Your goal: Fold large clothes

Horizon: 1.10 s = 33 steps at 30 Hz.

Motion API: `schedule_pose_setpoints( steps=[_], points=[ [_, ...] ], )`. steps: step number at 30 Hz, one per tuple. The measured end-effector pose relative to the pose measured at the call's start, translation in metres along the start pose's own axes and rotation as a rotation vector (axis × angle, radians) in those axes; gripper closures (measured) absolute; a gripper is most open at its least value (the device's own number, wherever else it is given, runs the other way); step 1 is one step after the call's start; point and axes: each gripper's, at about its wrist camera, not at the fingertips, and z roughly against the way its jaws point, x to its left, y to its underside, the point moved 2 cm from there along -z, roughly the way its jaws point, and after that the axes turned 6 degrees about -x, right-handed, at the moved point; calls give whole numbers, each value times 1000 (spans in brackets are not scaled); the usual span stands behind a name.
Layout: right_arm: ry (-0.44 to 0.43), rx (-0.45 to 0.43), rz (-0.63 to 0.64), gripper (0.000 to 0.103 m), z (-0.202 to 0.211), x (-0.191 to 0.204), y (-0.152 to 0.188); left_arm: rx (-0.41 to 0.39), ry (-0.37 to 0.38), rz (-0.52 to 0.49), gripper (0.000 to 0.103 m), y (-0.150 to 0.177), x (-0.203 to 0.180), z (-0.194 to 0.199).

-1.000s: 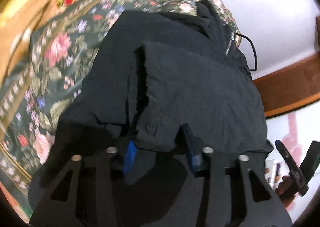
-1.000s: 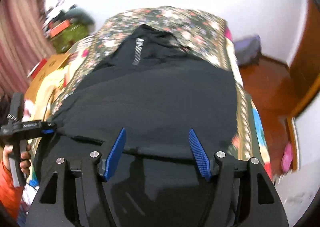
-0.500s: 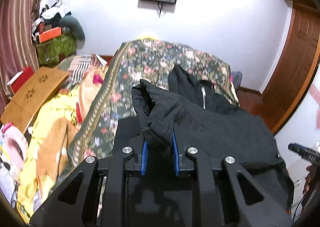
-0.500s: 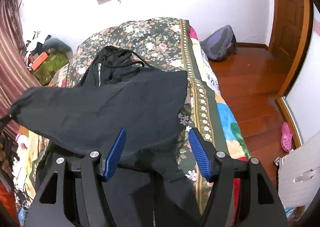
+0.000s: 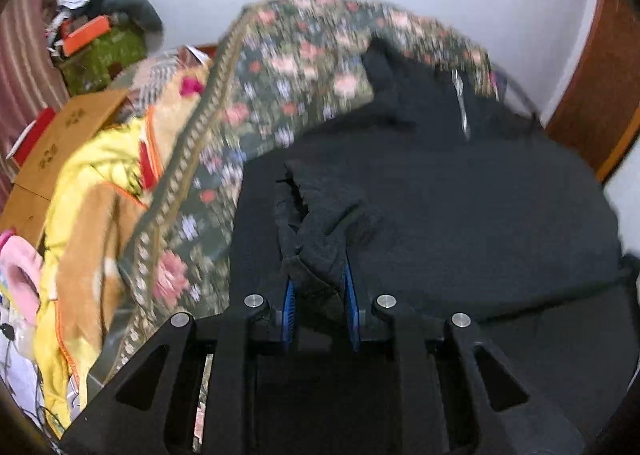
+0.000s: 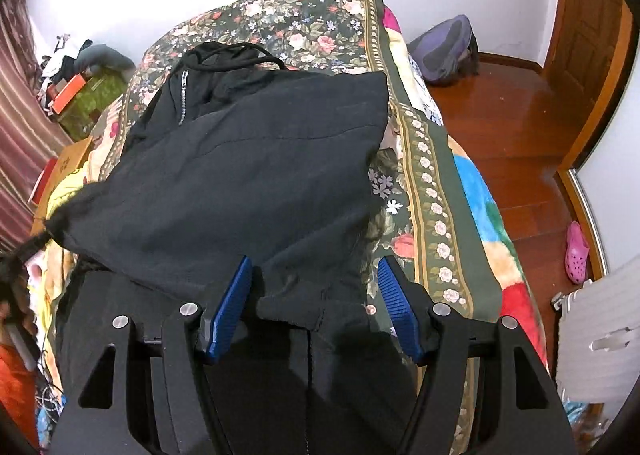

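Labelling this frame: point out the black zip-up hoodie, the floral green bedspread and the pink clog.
black zip-up hoodie (image 6: 240, 175), right wrist view, folded-over body panel.
floral green bedspread (image 6: 304, 27), right wrist view, far end.
pink clog (image 6: 577, 255), right wrist view, upper.

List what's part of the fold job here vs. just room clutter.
Job:
- black zip hoodie
- left tool, shut on a bunched hoodie edge
- right tool, open over the hem
- floral bedspread, the work surface

Clutter:
- purple backpack
- pink clog
- cardboard box
- yellow blanket
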Motion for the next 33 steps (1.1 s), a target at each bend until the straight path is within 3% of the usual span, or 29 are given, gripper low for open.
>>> schedule_pose_setpoints(
  steps=[4, 8, 12, 20, 27, 33],
  points=[
    [15, -18, 31, 42, 5, 5, -5, 52, 0, -45, 78, 17, -5, -10],
    [13, -55, 58, 42, 9, 9, -16, 63, -54, -107, 65, 8, -8, -3],
    [5, -100, 81, 42, 12, 14, -34, 7, -95, -142, 62, -22, -8, 11],
    [-35, -213, 143, 42, 12, 31, -97, -169, -76, -192, 51, -97, -40, 34],
    [-108, -223, 144, 42, -22, 50, -155, -219, -17, -221, 51, -150, -77, 3],
    [-136, -159, 131, 42, -78, 62, -196, -227, -4, -264, 51, -193, -101, -47]
  ],
)
